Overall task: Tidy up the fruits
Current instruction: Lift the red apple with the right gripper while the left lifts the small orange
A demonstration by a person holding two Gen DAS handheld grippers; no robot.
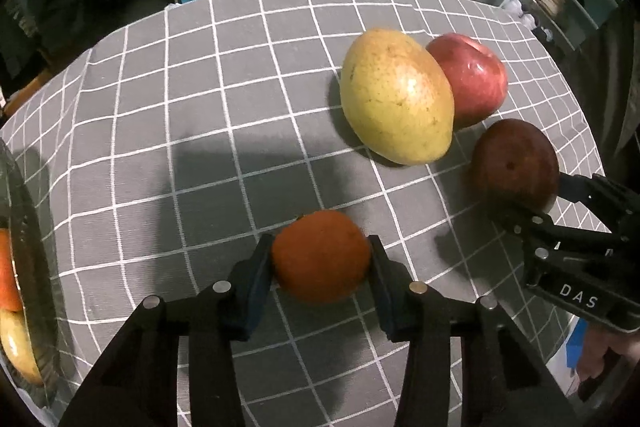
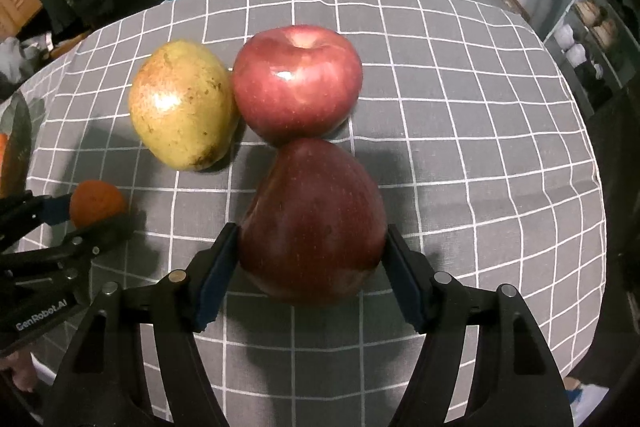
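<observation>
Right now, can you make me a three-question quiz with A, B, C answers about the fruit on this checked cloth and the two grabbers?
1. Where does the mango lie?
A. touching the red apple
B. on top of the blue box
C. between the right gripper's fingers

2. How many fruits show on the tablecloth?
A. two
B. four
C. six

3. What does the left gripper hold?
A. nothing
B. the mango
C. the orange

Answers:
1. A: the right wrist view shows the mango's side against the red apple.
2. B: mango, red apple, orange and the dark red apple.
3. C: its two pads press the orange's sides, while the right gripper clamps the dark red apple.
</observation>
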